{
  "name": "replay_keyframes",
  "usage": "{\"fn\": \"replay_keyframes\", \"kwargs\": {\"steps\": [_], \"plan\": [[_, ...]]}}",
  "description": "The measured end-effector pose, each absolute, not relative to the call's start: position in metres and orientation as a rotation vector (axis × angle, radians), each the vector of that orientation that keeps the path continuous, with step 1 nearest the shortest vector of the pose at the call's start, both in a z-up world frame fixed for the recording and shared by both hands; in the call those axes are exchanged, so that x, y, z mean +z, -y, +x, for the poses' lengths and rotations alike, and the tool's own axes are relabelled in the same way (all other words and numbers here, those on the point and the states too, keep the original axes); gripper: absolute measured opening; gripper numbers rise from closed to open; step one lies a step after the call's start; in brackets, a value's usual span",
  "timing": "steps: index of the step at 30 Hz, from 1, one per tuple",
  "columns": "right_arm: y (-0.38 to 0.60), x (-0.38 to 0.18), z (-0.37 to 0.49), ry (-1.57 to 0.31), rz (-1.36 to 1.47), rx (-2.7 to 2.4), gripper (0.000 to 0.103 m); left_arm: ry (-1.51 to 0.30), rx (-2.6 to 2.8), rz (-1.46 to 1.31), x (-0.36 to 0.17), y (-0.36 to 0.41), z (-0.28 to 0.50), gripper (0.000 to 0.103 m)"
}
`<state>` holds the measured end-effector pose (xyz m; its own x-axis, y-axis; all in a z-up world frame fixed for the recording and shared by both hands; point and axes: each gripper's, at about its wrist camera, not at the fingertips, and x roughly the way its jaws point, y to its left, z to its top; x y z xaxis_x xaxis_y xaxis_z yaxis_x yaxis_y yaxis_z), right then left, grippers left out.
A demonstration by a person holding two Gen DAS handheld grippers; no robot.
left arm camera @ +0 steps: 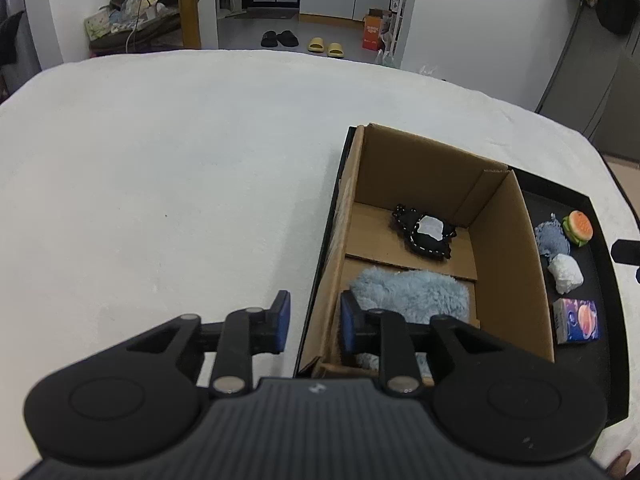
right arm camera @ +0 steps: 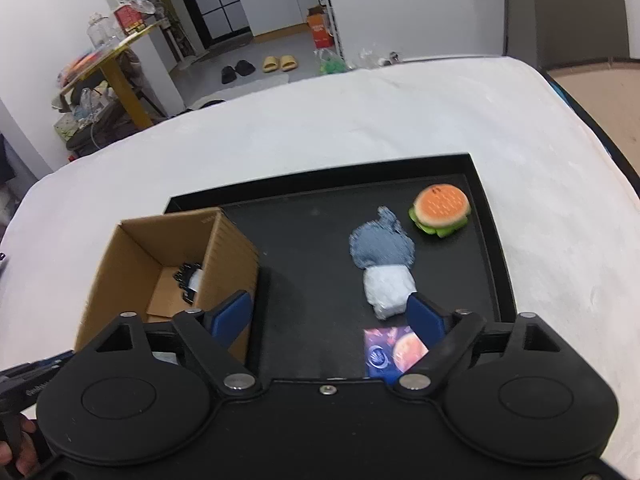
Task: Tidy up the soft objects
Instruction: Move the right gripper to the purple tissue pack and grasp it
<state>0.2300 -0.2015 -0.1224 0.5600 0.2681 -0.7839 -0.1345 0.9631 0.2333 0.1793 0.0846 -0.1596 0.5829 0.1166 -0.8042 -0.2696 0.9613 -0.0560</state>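
Note:
A cardboard box (left arm camera: 508,248) stands on a black tray (left arm camera: 600,280); it holds a fluffy light-blue cloth (left arm camera: 408,292) and a black item with a white patch (left arm camera: 424,232). My left gripper (left arm camera: 314,322) is open and empty, its jaws straddling the box's near-left wall. On the tray lie a plush burger (right arm camera: 440,210), a blue-grey cloth (right arm camera: 380,246), a white wad (right arm camera: 388,288) and a small printed packet (right arm camera: 394,354). My right gripper (right arm camera: 330,314) is open and empty above the tray, just left of the white wad. The box (right arm camera: 168,256) is at its left.
The tray (right arm camera: 312,232) sits on a white cloth-covered surface (left arm camera: 160,168). Beyond it are a yellow table with clutter (right arm camera: 108,68), slippers on the floor (left arm camera: 304,42) and an orange box (left arm camera: 372,32).

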Motion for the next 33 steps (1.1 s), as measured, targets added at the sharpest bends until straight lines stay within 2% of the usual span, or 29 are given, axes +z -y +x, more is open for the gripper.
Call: {"fn": "replay_keyframes", "kwargs": {"steps": [1, 3, 7, 9, 14, 18, 25, 33], "plan": [[0.204, -0.124, 0.229, -0.952, 0.154, 0.235, 0.086, -0.923, 0.227, -0.172, -0.159, -0.084, 0.179, 0.033], [0.207, -0.129, 0.229, -0.961, 0.153, 0.227, 0.091, -0.920, 0.229, -0.160, -0.158, -0.082, 0.179, 0.048], [0.212, -0.139, 0.227, -0.973, 0.150, 0.216, 0.093, -0.913, 0.249, -0.131, -0.156, -0.077, 0.178, 0.062], [0.214, -0.144, 0.227, -0.982, 0.144, 0.205, 0.097, -0.913, 0.253, -0.109, -0.155, -0.074, 0.179, 0.068], [0.220, -0.159, 0.227, -1.005, 0.134, 0.182, 0.102, -0.899, 0.256, -0.057, -0.154, -0.064, 0.179, 0.070], [0.221, -0.171, 0.227, -1.028, 0.112, 0.174, 0.103, -0.899, 0.247, -0.029, -0.153, -0.058, 0.182, 0.077], [0.216, -0.192, 0.228, -1.044, 0.017, 0.154, 0.103, -0.926, 0.263, 0.021, -0.156, -0.048, 0.188, 0.077], [0.222, -0.216, 0.238, -1.115, 0.040, 0.147, 0.103, -0.940, 0.279, 0.059, -0.157, -0.041, 0.192, 0.077]]}}
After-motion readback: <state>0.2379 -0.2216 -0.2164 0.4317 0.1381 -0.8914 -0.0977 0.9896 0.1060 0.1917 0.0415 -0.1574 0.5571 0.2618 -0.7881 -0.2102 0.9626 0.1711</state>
